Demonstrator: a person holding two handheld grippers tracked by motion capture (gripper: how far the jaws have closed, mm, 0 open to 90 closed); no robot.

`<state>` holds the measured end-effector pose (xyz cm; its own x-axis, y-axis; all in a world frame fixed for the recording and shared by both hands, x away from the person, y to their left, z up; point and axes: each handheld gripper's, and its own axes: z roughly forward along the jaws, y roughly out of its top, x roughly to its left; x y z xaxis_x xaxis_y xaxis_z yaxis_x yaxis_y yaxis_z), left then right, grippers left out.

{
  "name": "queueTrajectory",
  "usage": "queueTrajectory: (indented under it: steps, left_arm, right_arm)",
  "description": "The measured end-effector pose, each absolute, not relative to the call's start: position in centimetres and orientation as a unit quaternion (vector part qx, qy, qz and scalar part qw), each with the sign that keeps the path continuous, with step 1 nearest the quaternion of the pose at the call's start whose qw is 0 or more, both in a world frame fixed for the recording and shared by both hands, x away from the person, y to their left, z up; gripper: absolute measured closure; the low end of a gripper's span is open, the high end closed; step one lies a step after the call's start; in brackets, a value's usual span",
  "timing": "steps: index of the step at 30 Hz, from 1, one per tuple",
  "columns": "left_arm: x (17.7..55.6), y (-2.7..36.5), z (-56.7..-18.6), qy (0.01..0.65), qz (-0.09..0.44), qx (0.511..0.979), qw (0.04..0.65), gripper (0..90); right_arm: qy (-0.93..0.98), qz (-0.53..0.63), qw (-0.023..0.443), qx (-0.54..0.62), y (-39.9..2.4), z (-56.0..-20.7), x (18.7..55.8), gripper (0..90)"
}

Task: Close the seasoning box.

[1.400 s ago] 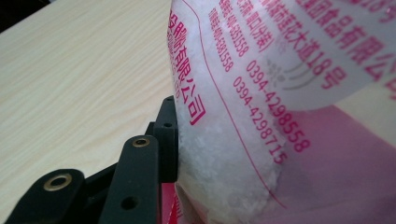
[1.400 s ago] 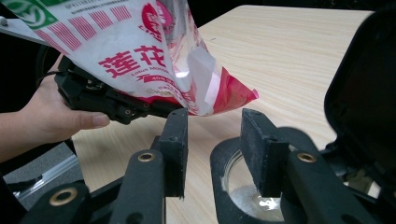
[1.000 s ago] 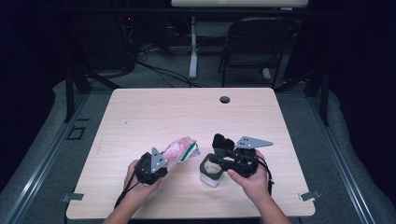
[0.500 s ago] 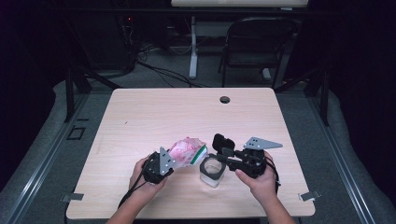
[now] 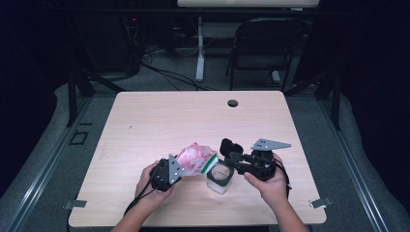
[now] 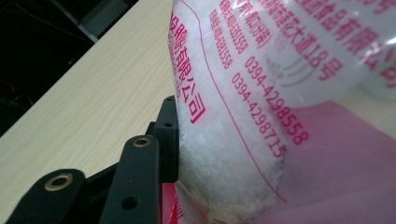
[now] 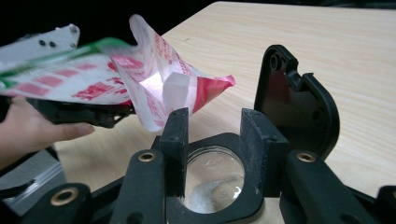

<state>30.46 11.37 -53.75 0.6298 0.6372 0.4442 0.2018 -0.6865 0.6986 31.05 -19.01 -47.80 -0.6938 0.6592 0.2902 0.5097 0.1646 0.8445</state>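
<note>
My left gripper (image 5: 178,170) is shut on a clear plastic bag (image 5: 196,158) with red print, held near the table's front edge. The bag (image 6: 280,93) holds white granules and bulges past the one finger (image 6: 166,135) that shows. The bag is tipped with its open mouth (image 7: 180,91) just above a small clear jar (image 5: 220,179). My right gripper (image 7: 212,126) is shut on the jar's black collar. The jar (image 7: 212,182) has some white granules at its bottom. Its black flip lid (image 7: 299,107) stands open on the far side.
The light wooden table (image 5: 159,121) has a round cable hole (image 5: 232,103) near its far edge. A folding chair (image 5: 270,48) and a desk leg (image 5: 199,48) stand on the floor beyond it. Both of the person's hands rest close to the front edge.
The bag has shifted a little to the right, its mouth now closer over the jar. The right gripper has turned slightly on the jar; the jar stays in place.
</note>
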Motion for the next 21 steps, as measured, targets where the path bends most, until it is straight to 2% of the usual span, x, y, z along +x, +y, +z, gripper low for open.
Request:
queueTrajectory:
  steps: [9, 21]
  left_arm:
    - [30.3, 10.9, -54.1, 0.228, 0.372, 0.851, 0.292, 62.2]
    - [30.1, 10.6, -54.3, 0.222, 0.39, 0.847, 0.286, 62.2]
  right_arm:
    - [0.755, 0.519, 0.055, 0.396, -18.8, -46.1, 31.5, 61.0]
    - [0.763, 0.517, 0.048, 0.386, -18.0, -44.3, 31.6, 65.1]
